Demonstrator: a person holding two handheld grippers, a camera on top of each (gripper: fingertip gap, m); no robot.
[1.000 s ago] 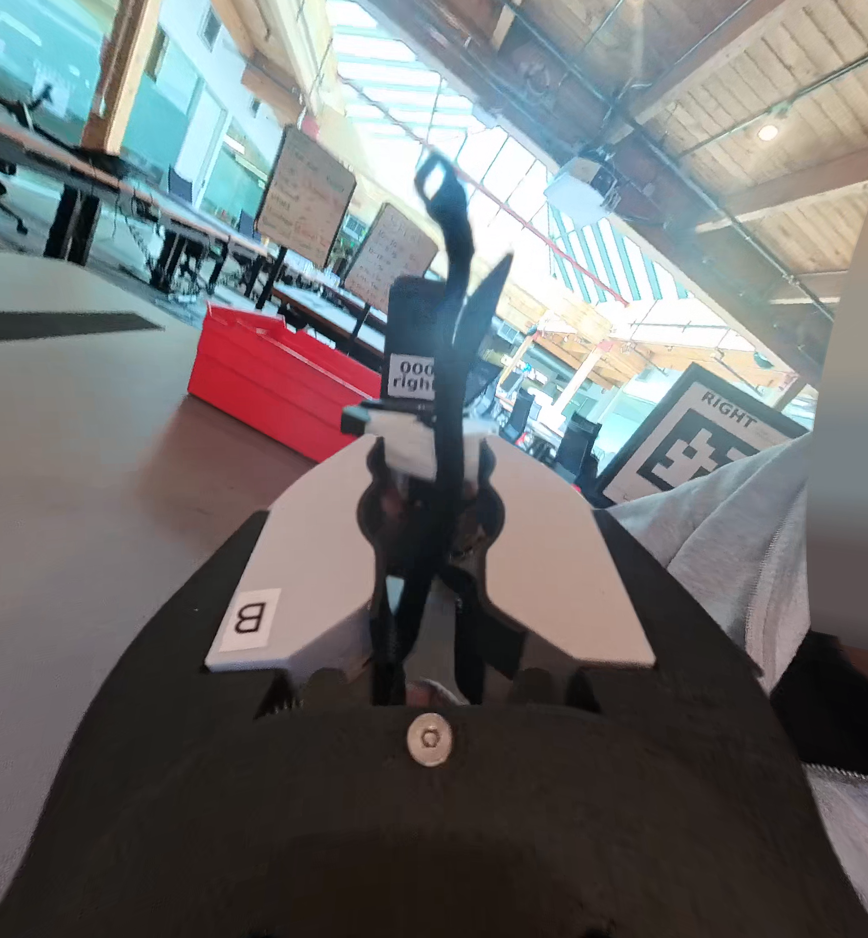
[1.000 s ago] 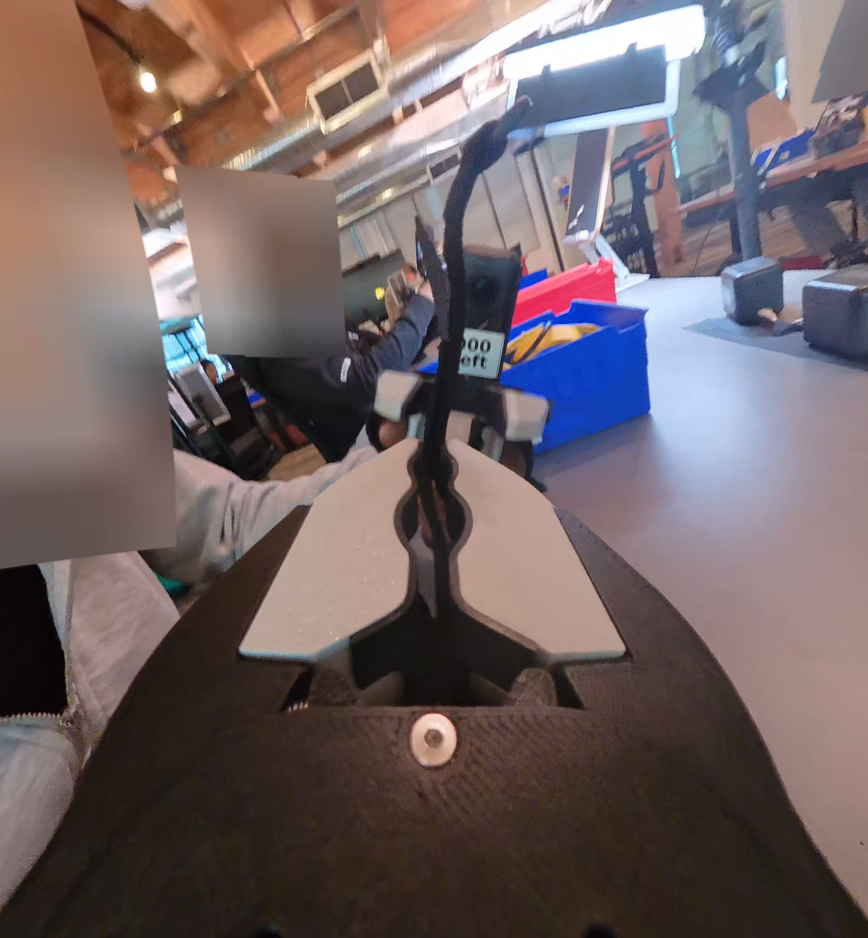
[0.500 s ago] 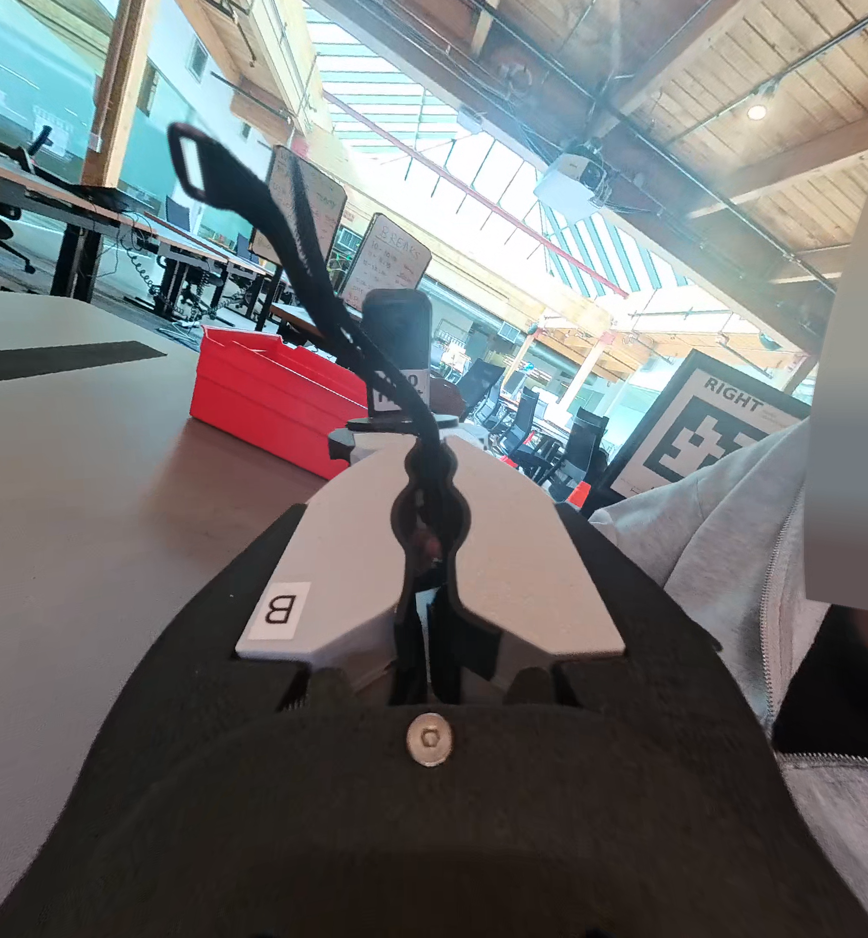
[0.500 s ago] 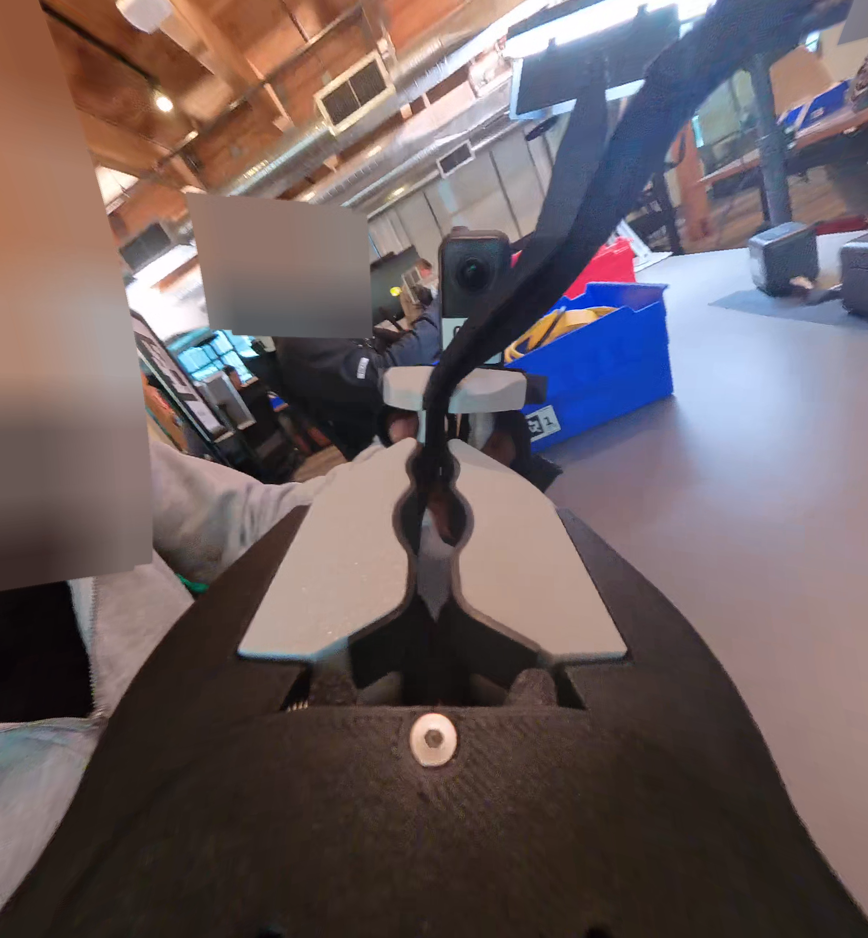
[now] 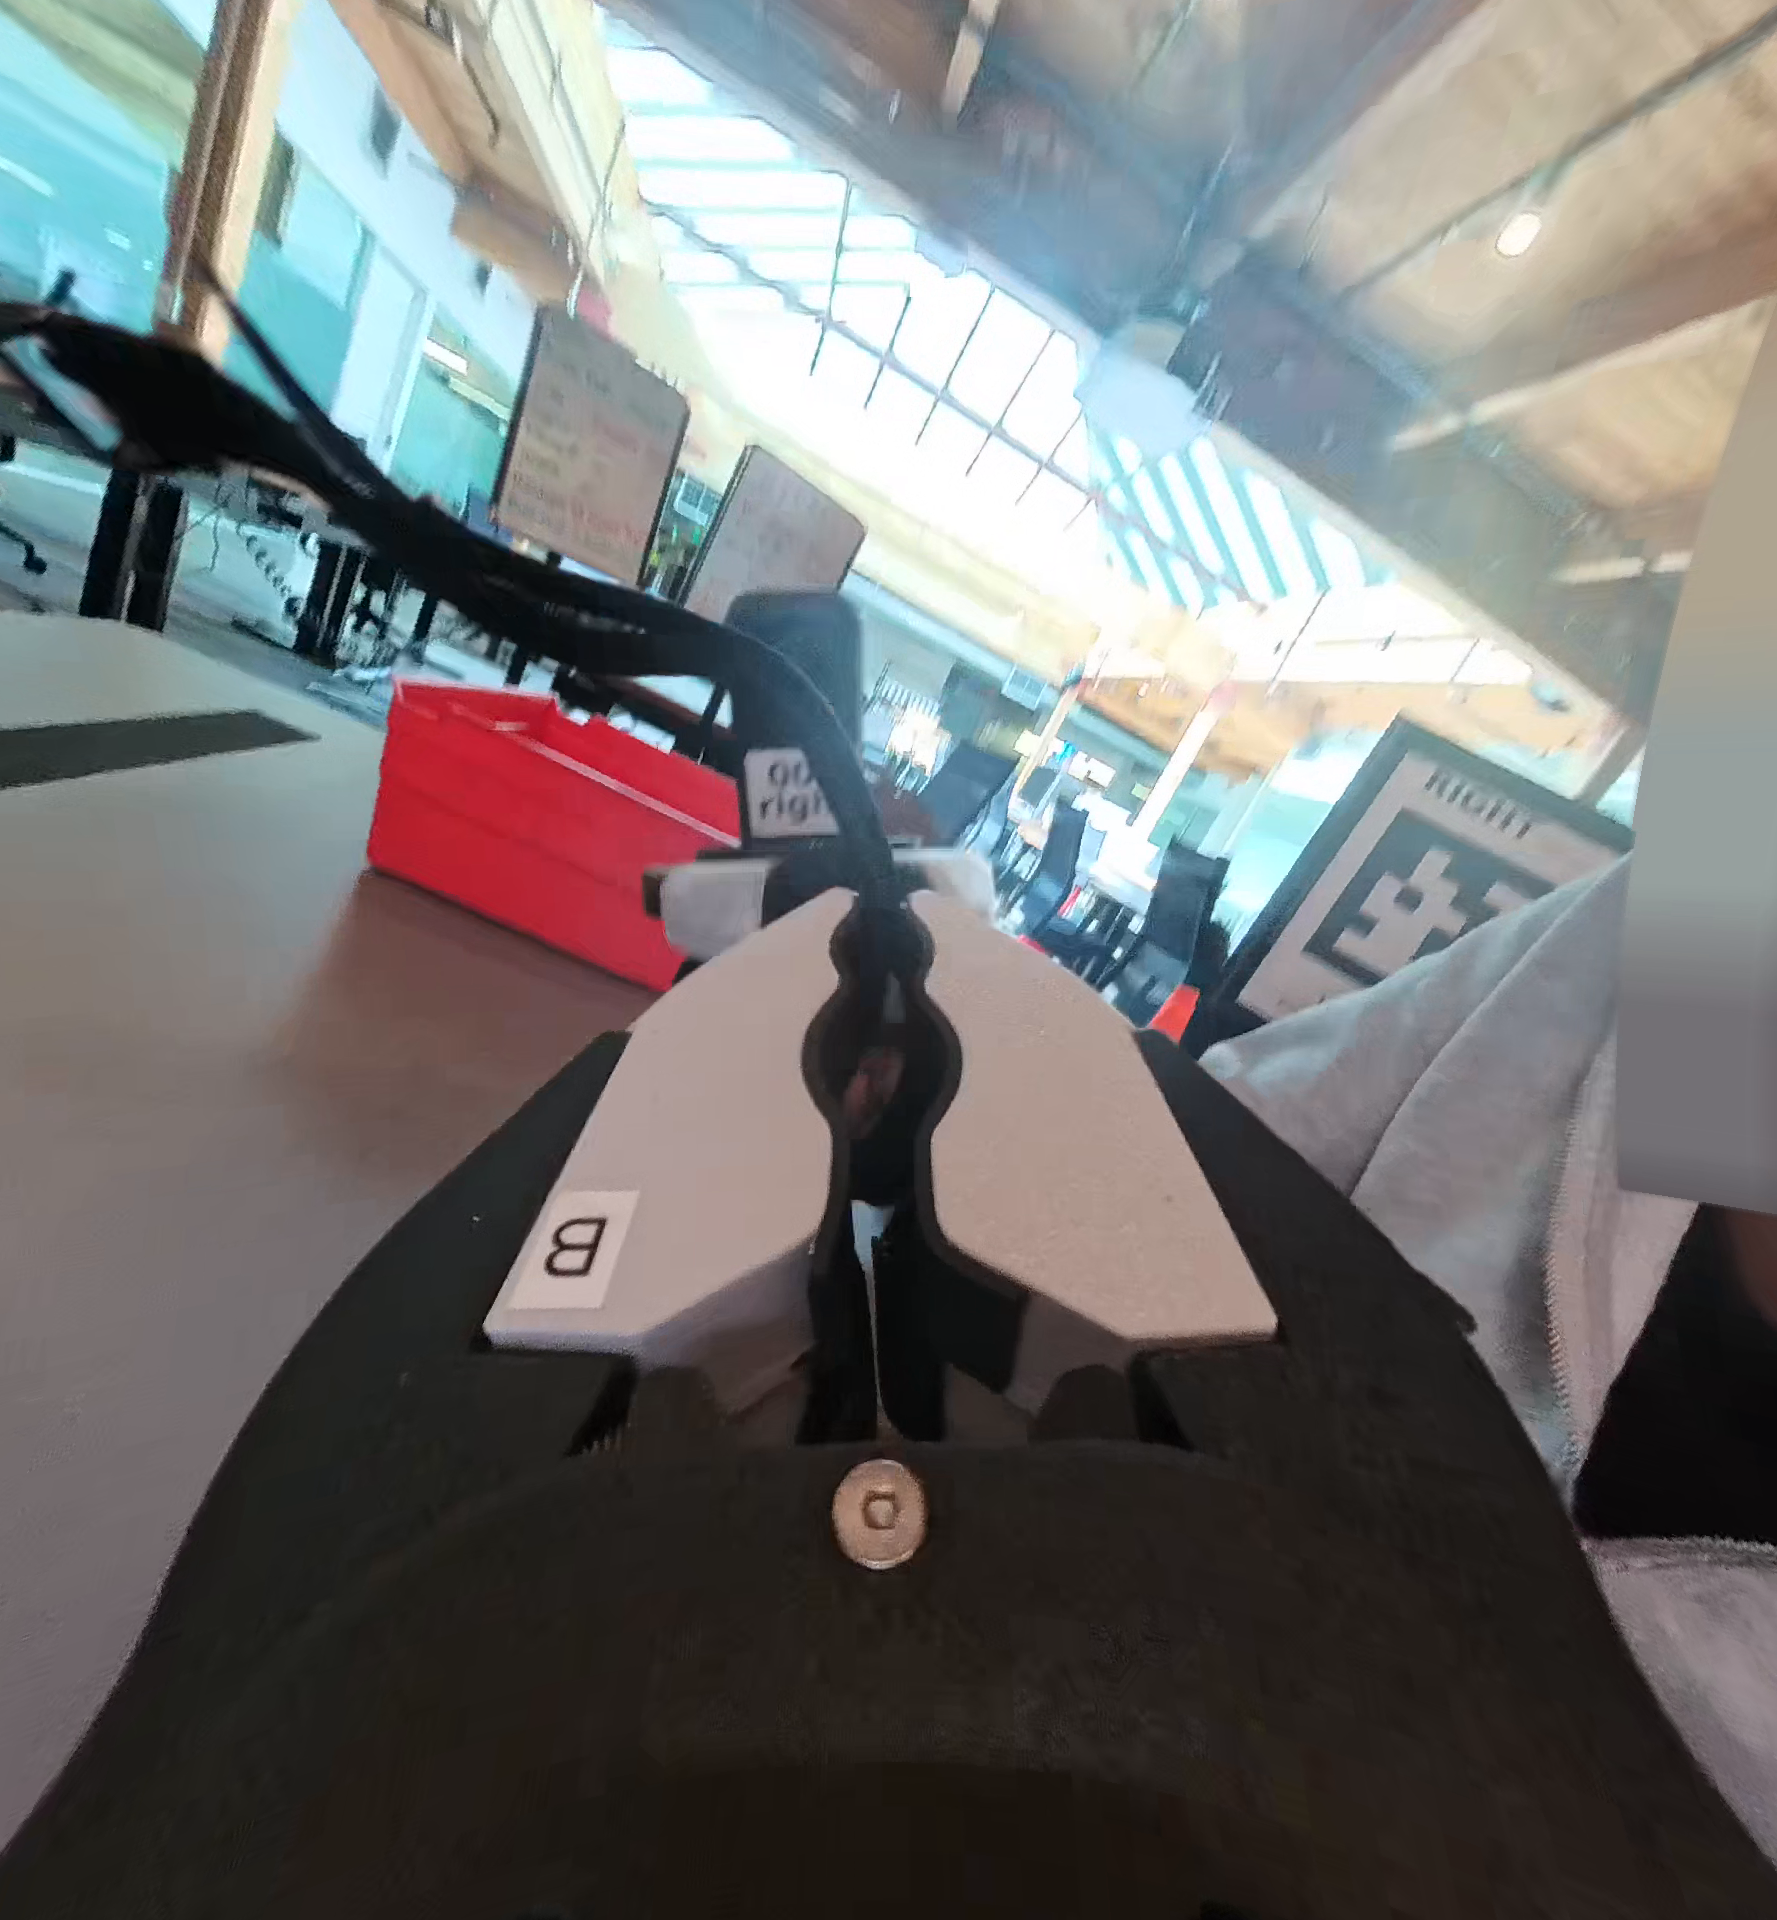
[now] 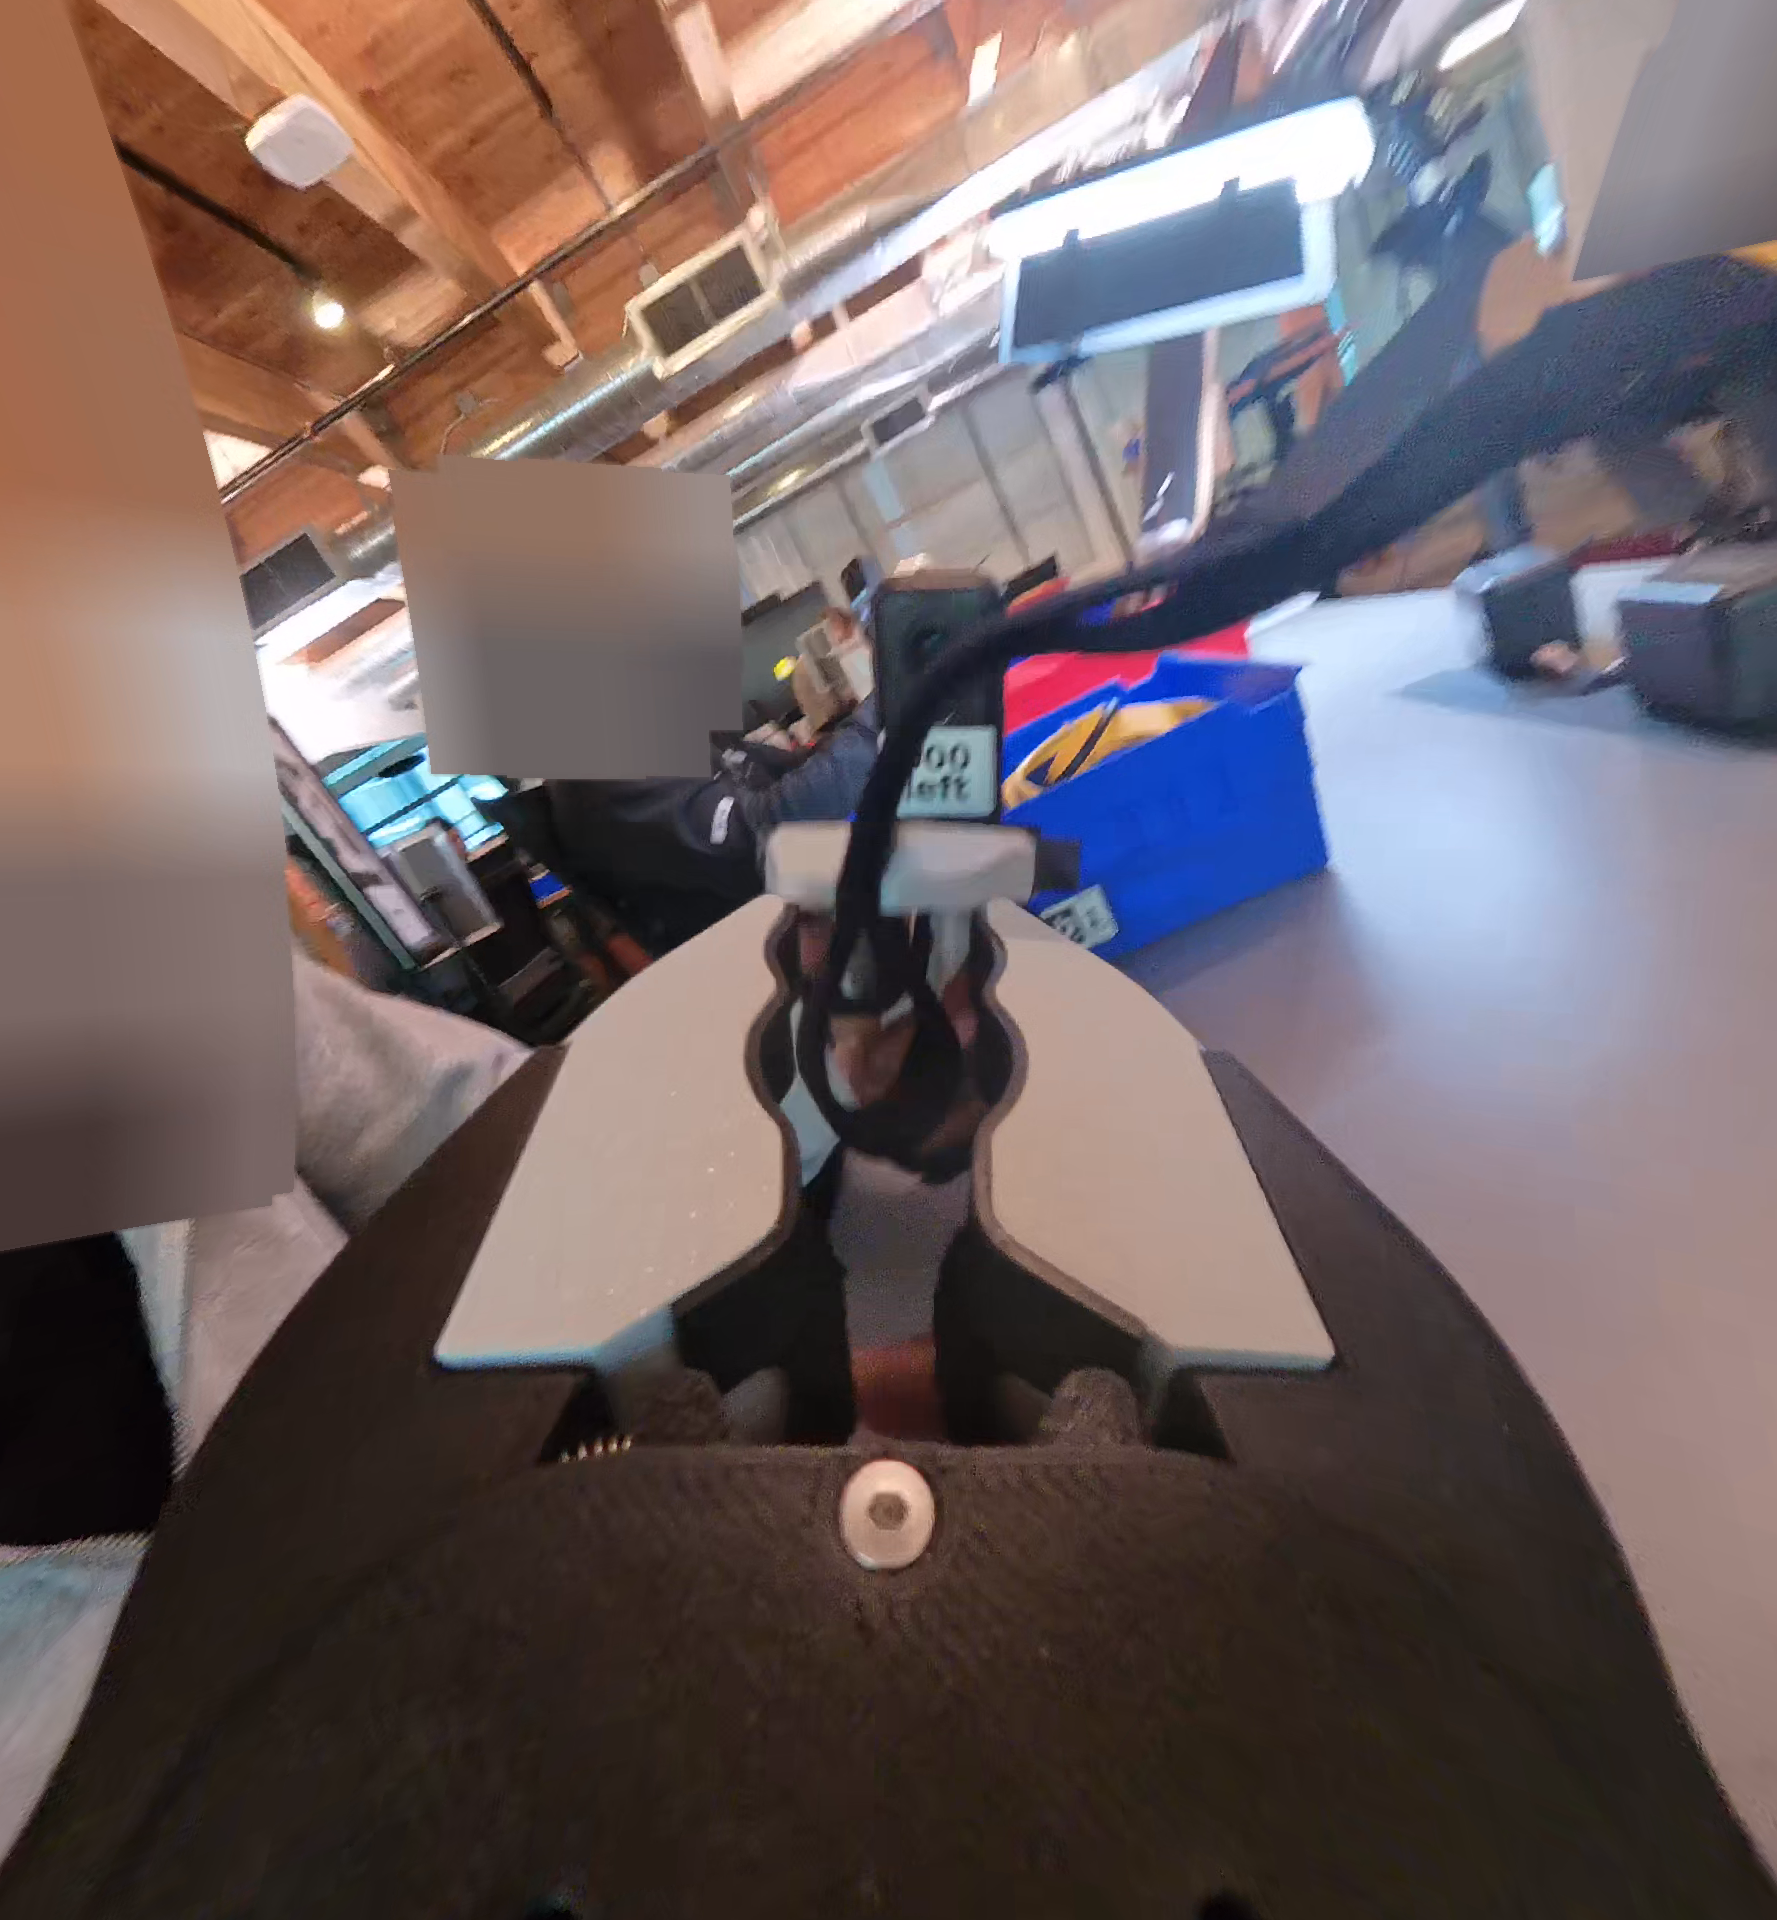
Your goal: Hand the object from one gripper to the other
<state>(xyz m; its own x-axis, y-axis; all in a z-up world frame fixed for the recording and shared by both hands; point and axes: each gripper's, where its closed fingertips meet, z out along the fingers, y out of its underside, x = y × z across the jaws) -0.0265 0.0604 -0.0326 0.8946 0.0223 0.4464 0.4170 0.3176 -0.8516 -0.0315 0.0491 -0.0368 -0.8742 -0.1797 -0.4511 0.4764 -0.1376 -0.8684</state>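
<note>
One black fabric strap (image 5: 510, 592), far end blurred, perhaps looped: left gripper (image 5: 886, 914) clamps it; right gripper (image 6: 889, 935) parted, strap between.

A grey table (image 5: 136, 1039) stands under a timber ceiling (image 6: 510, 177) with silver ducts (image 6: 593, 384) and bright skylights (image 5: 967, 343). Desks (image 5: 22, 416) and two boards (image 5: 593, 457) stand by tall windows (image 5: 53, 177) at the back. A ceiling lamp (image 5: 1516, 233) glows at the right.
</note>
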